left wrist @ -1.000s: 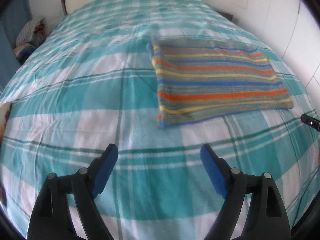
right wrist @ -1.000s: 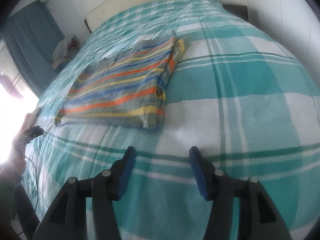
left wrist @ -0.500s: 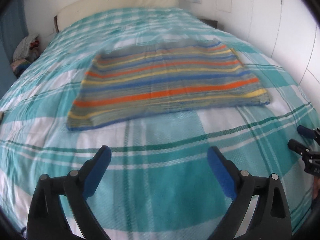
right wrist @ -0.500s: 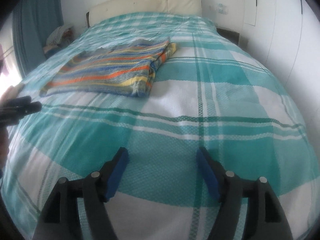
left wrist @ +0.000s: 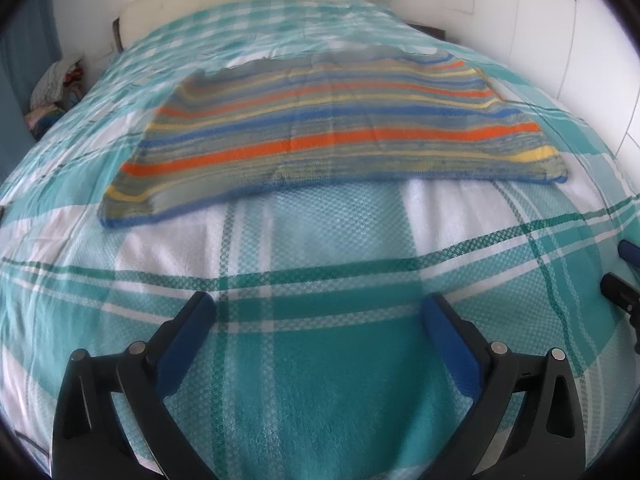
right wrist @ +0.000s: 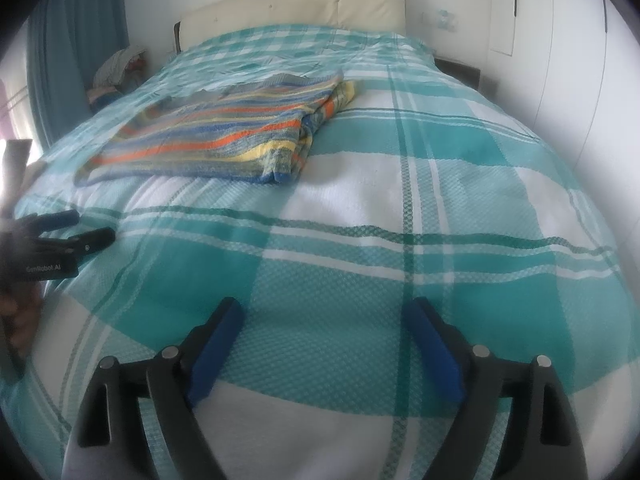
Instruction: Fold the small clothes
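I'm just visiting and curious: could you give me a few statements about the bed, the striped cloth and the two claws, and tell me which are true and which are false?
1. The striped cloth lies flat on the checked bedspread. True.
2. The left claw is gripping the striped cloth. False: its jaws are opening with nothing between them, and the cloth lies farther up the bed.
3. The right claw holds nothing. True: its jaws are opening over bare bedspread.
4. The cloth has orange, yellow and blue stripes. True.
5. The striped cloth hangs over the cream headboard. False: it lies on the bedspread, short of the headboard.
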Available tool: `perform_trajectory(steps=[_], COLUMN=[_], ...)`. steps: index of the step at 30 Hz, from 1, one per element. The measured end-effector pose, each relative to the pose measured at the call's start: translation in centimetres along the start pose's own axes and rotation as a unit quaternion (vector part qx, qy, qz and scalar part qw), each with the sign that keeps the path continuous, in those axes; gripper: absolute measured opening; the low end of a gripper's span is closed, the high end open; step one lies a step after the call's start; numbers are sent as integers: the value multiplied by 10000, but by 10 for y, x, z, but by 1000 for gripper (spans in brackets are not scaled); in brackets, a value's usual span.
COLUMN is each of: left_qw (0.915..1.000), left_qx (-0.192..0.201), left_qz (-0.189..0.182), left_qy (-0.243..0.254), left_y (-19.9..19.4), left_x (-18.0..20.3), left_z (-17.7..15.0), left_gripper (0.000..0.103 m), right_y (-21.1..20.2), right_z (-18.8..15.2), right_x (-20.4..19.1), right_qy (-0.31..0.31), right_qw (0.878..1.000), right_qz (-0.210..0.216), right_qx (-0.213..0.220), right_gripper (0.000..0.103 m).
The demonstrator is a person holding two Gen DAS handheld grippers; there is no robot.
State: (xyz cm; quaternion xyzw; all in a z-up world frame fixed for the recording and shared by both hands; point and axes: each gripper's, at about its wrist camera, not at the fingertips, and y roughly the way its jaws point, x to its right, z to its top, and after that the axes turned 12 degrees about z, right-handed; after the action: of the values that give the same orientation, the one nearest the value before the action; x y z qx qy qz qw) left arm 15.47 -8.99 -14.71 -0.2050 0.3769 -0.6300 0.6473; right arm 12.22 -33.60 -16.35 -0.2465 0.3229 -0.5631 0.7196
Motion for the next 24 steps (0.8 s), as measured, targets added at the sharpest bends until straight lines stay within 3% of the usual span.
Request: perform_trajectory(steps=[20,22,24], left_qw=[9999,9996,9984], left_qx=[98,198,353], left_qz=[72,151,-47], left_qy=[27,121,447], left_y=[-4,-11,-22], left_x=[1,4,14], left_z=[-2,-2,1], left_gripper=[103,101,101], right_y=[0,0,-1], right_z=[0,1,0], right_x=[0,1,1], right_qy=[6,8,37], right_qw=[10000,10000,10000], right_qz=[-4,-4,36], right_qx=[0,0,5], right_gripper=[86,86,86])
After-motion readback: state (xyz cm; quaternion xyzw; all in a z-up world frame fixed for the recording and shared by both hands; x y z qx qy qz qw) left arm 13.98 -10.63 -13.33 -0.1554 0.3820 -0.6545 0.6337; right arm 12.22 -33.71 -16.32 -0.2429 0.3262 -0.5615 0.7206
